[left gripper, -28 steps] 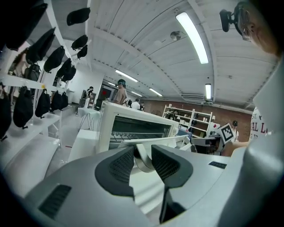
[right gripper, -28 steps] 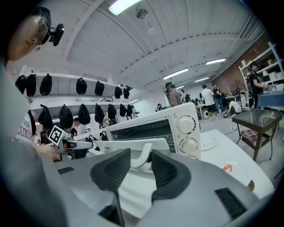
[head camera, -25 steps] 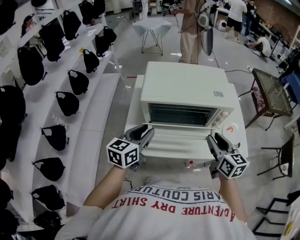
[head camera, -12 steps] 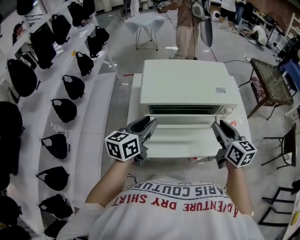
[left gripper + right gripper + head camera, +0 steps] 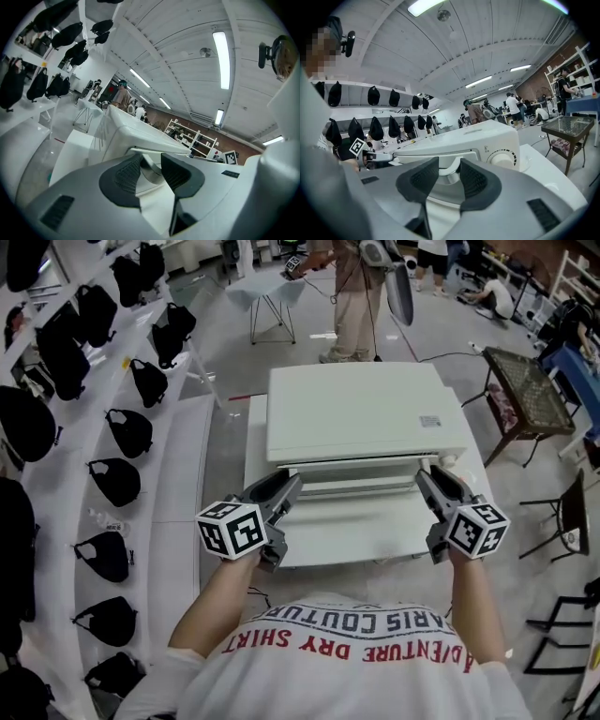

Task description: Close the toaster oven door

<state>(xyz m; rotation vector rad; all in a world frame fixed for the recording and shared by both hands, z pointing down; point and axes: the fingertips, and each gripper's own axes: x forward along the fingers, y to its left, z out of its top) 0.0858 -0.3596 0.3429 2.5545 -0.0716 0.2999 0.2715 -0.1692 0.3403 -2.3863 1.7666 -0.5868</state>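
A boxy white toaster oven (image 5: 361,413) stands on a white table (image 5: 258,474) in the middle of the scene, its flat top plain apart from a small label near the right edge. Its door (image 5: 361,526), a smooth white panel narrower than the table, is not shut: it slopes from the oven's front towards the near side, with a dark slit under the oven's top edge.

The left gripper (image 5: 281,486) is at the door's left end and the right gripper (image 5: 429,476) at its right end, both pointing away towards the oven front. In the left gripper view the left gripper (image 5: 151,161) has its dark ribbed pads a narrow gap apart, and a curved white end of the door's handle (image 5: 149,174) shows in that gap. The right gripper (image 5: 449,164) is just as narrow, with a like white curve between its pads. A round dial (image 5: 502,158) sits on the oven's right front.

Black bags (image 5: 114,481) line white shelves on the left.
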